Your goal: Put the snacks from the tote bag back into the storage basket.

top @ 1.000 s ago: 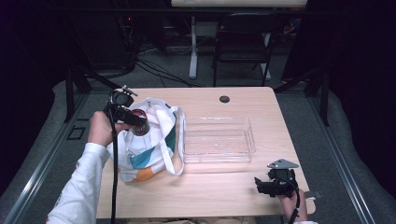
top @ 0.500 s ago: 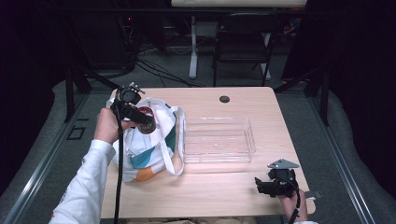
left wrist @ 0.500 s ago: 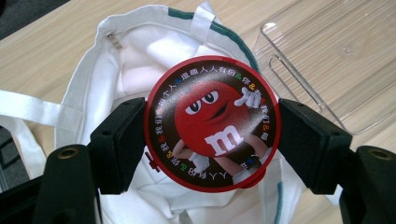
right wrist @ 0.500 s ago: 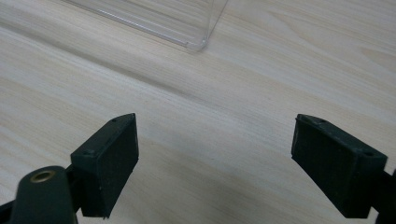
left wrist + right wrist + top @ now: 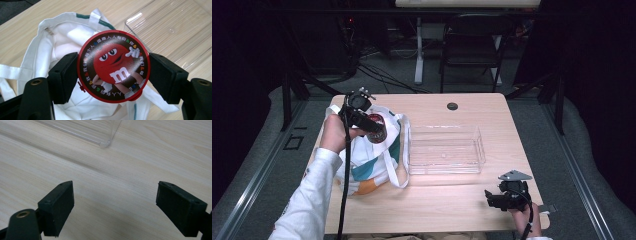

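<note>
the left gripper (image 5: 113, 72) is squeezing a round red candy tin (image 5: 113, 65) by its two sides and holds it in the air over the open white cloth bag (image 5: 62, 42), close to the clear plastic tray (image 5: 175, 27) on the worktop (image 5: 492, 112). the tin looks hard, small and light, so it should not bend. its round smooth edge could slip, so the middle of the sides is the best spot to hold. the bag is soft and floppy. the right gripper (image 5: 122, 205) is wide open with nothing in it.
</note>
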Demonstrator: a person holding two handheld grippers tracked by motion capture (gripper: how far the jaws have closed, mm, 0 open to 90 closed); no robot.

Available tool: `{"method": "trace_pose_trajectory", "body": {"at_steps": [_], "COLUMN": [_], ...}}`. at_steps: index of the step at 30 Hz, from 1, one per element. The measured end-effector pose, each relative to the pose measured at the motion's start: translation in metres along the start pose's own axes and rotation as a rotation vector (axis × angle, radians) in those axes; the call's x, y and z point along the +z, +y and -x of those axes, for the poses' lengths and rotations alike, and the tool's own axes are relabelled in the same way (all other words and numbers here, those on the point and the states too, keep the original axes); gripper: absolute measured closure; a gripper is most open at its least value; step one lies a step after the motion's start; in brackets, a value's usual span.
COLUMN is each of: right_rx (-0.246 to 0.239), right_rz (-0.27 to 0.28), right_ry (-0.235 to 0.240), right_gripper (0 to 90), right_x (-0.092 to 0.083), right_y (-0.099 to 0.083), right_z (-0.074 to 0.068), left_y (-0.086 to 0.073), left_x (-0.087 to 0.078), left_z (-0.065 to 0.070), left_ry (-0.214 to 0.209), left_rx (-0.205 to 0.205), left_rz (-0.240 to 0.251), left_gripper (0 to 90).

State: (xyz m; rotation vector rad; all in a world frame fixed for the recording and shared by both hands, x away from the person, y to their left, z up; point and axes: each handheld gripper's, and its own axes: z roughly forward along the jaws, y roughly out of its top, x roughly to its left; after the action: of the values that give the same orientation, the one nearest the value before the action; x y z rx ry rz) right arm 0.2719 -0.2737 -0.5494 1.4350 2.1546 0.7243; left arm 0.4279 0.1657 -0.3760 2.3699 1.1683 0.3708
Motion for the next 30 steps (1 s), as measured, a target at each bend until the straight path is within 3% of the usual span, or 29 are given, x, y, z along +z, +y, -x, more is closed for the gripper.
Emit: {"method": "trace_pose_trajectory", "body": {"at_steps": [19,30], "right_rx": [0.007,0.002], "right_rz": [-0.009,-0.004], "right_ry": [0.004,0.007], "right_gripper": [14.4,14.4], "right_x": [0.002,0.000], "right_y": [0.000,0.000], "right_z": [0.001,0.001], "left_y": [0.016,0.031], "left_x": [0.005,0.007], "left_z": [0.016,0.038], "left_ry": [-0.029,-0.037], "left_rx": [0.044,0.088], "left_rz": [-0.008,-0.013], "left_gripper": [27.2,27.2]}}
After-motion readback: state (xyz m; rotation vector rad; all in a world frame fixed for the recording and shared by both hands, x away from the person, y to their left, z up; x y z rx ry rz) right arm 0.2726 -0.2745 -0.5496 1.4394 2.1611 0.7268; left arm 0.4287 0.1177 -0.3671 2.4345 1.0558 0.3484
